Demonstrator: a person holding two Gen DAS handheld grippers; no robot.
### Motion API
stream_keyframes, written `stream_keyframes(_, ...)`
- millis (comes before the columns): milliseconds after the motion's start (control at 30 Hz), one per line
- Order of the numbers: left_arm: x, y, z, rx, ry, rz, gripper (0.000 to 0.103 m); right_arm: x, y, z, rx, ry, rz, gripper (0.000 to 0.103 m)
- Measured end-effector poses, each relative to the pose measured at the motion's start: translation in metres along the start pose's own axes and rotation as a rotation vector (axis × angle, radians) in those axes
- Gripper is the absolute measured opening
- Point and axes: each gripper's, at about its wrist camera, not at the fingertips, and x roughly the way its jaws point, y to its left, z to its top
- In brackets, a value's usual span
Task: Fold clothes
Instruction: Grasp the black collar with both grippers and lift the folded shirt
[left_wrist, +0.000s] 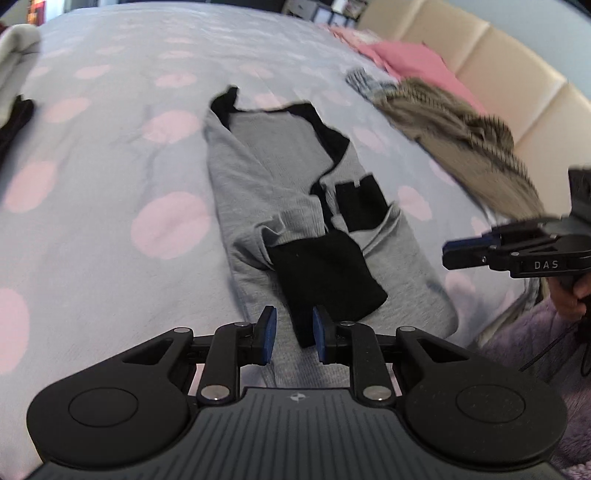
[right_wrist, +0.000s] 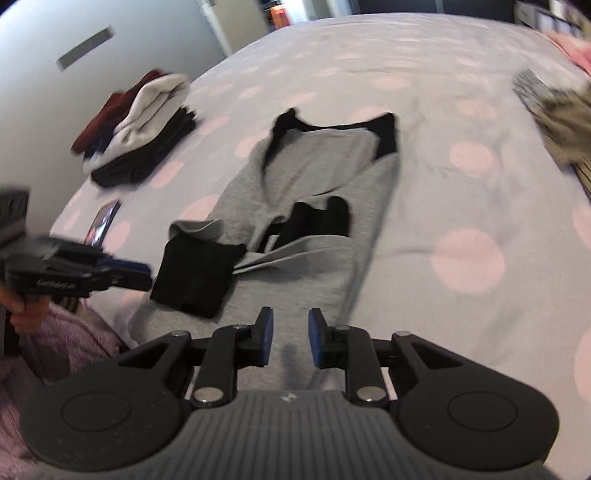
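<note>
Left of centre in the left wrist view, the left gripper (left_wrist: 294, 330) stands narrowly parted and empty over the hem of the grey-and-black shirt (left_wrist: 258, 177), which lies mid-frame on the spotted bedspread (left_wrist: 92, 147). The right gripper (right_wrist: 291, 334) is likewise slightly apart, empty. The loosely folded black sleeve (left_wrist: 325, 277) could slide open if nudged. Motion blur obscures the clothes pile (left_wrist: 454, 125) at upper right.
</note>
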Motion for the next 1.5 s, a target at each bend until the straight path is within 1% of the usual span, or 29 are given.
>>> stream_keyframes(67,0.010,0.002,0.006,0.015,0.009,-0.012,0.018,0.012,0.005,0.004,-0.052,0.030,-0.014,0.024)
stream_keyframes(133,0.016,0.005,0.014,0.015,-0.004,-0.030,0.018,0.026,0.007,0.006,-0.090,0.061,-0.026,0.024)
stream_keyframes(200,0.020,0.011,0.025,0.002,-0.023,-0.054,0.018,0.038,0.006,0.011,-0.107,0.073,-0.022,0.024)
stream_keyframes(300,0.026,0.022,0.044,-0.032,-0.046,-0.057,0.018,0.053,0.000,0.026,-0.098,0.058,-0.031,0.024)
stream_keyframes(400,0.029,0.032,0.064,-0.054,-0.061,-0.066,0.018,0.059,-0.012,0.044,-0.053,0.026,-0.037,0.024)
stream_keyframes(500,0.032,0.041,0.088,-0.048,-0.081,-0.050,0.018,0.061,-0.026,0.064,-0.011,0.002,-0.036,0.024)
stream_keyframes(567,0.035,0.047,0.107,-0.042,-0.087,-0.039,0.018,0.061,-0.034,0.079,-0.010,-0.001,-0.048,0.027)
stream_keyframes(600,0.037,0.048,0.116,-0.034,-0.094,-0.022,0.018,0.062,-0.038,0.087,-0.014,-0.004,-0.054,0.030)
stream_keyframes(667,0.045,0.049,0.134,-0.006,-0.106,0.032,0.020,0.065,-0.047,0.101,-0.020,-0.005,-0.084,0.032)
stream_keyframes(700,0.050,0.048,0.142,0.016,-0.108,0.071,0.029,0.068,-0.052,0.107,-0.022,-0.004,-0.104,0.034)
stream_keyframes(733,0.057,0.046,0.149,0.043,-0.110,0.114,0.046,0.073,-0.056,0.114,-0.024,0.001,-0.128,0.037)
stream_keyframes(767,0.064,0.044,0.154,0.074,-0.115,0.163,0.049,0.078,-0.062,0.120,-0.026,0.006,-0.151,0.038)
stream_keyframes(800,0.072,0.041,0.159,0.103,-0.120,0.204,0.050,0.084,-0.067,0.126,-0.027,0.009,-0.167,0.040)
stream_keyframes(867,0.088,0.041,0.168,0.141,-0.118,0.236,0.050,0.093,-0.078,0.138,-0.023,0.009,-0.187,0.045)
stream_keyframes(900,0.095,0.043,0.172,0.143,-0.111,0.239,0.050,0.098,-0.084,0.144,-0.020,0.005,-0.193,0.050)
stream_keyframes(967,0.109,0.049,0.179,0.129,-0.089,0.240,0.048,0.108,-0.094,0.155,-0.017,0.001,-0.197,0.051)
stream_keyframes(1000,0.114,0.053,0.181,0.118,-0.074,0.234,0.044,0.113,-0.099,0.160,-0.015,0.001,-0.198,0.051)
stream_keyframes(1033,0.119,0.057,0.183,0.111,-0.061,0.229,0.034,0.119,-0.104,0.166,-0.011,0.001,-0.194,0.051)
stream_keyframes(1100,0.125,0.068,0.186,0.101,-0.041,0.228,0.028,0.131,-0.111,0.176,-0.005,0.001,-0.180,0.051)
stream_keyframes(1200,0.124,0.081,0.191,0.081,-0.042,0.206,0.028,0.148,-0.118,0.189,-0.003,0.010,-0.160,0.051)
stream_keyframes(1267,0.125,0.086,0.196,0.080,-0.039,0.196,0.028,0.159,-0.120,0.193,-0.011,0.024,-0.151,0.047)
stream_keyframes(1367,0.128,0.087,0.201,0.099,-0.030,0.190,0.023,0.167,-0.123,0.195,-0.008,0.018,-0.123,0.035)
stream_keyframes(1400,0.129,0.088,0.202,0.095,-0.029,0.181,0.016,0.168,-0.124,0.196,-0.008,0.015,-0.110,0.022)
stream_keyframes(1433,0.128,0.088,0.204,0.088,-0.030,0.174,0.006,0.167,-0.123,0.197,-0.007,0.012,-0.090,0.012)
stream_keyframes(1500,0.123,0.087,0.206,0.064,-0.037,0.162,0.004,0.162,-0.121,0.198,-0.008,0.009,-0.088,0.008)
